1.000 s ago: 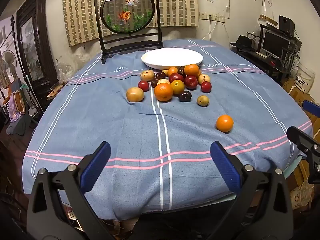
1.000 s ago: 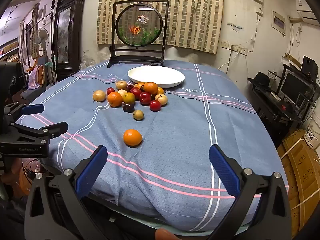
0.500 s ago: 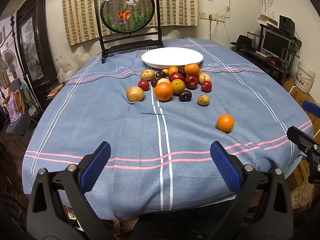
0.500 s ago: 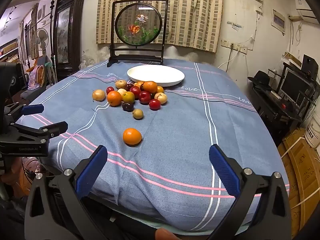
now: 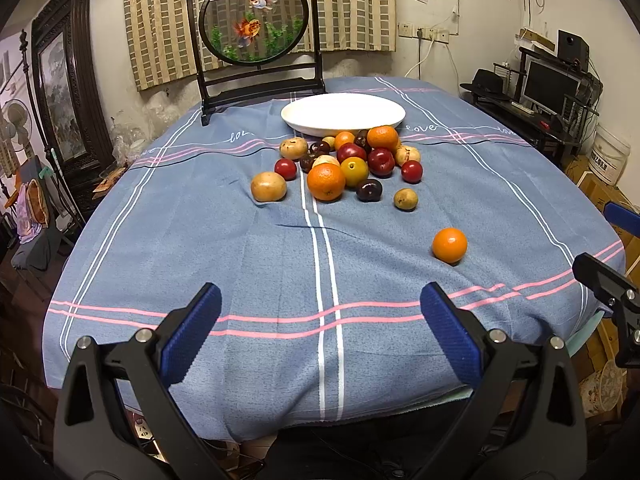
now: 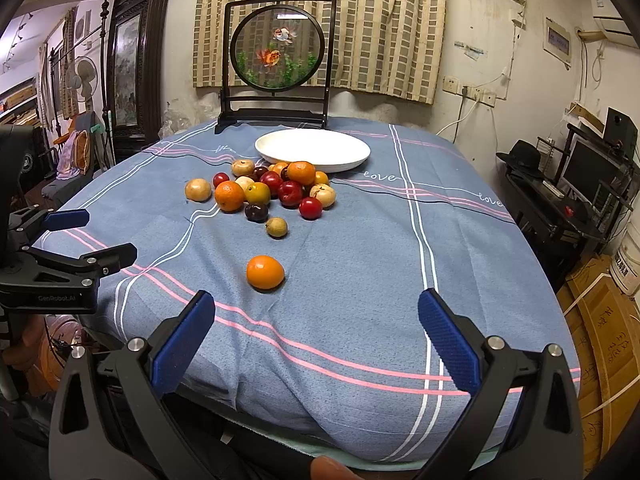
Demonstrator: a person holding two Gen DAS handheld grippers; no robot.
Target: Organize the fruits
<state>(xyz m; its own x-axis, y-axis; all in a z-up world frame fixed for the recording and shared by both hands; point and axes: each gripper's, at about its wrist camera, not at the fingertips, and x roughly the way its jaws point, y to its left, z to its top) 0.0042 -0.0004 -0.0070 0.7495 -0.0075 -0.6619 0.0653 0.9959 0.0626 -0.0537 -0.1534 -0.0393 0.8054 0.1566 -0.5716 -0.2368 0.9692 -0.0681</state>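
Two grippers are hovering at the near edge of the desk, each with its jaws spread wide and gripping nothing. The left gripper (image 5: 320,320) is showing ribbed blue rubber fingertips (image 5: 192,332) on black plastic arms with silver bolts; the right gripper (image 6: 316,324) is showing the same build.

Ahead of the left jaws and a little to their right, a lone smooth round orange (image 5: 449,245) is sitting on the blue woven tablecloth with pink and white stripes (image 5: 240,264). In the right wrist view the same orange (image 6: 265,272) is lying ahead of the jaws, toward their left finger, well apart from the rest of the fruit.

Farther beyond both jaws, a loose pile of round fruits (image 5: 348,164), glossy red, dark purple, orange, yellow and dull tan, is crowding just in front of a shallow oval white ceramic plate (image 5: 343,114), which is lying bare.

Only the right wrist view is showing the left gripper from the side, off to the left of its jaws, and a fingertip (image 6: 328,470) at the bottom edge. Only the left wrist view is catching part of the right gripper at its right margin.

Behind the plate, a dark wooden stand with a round goldfish panel (image 6: 278,48) is standing upright.
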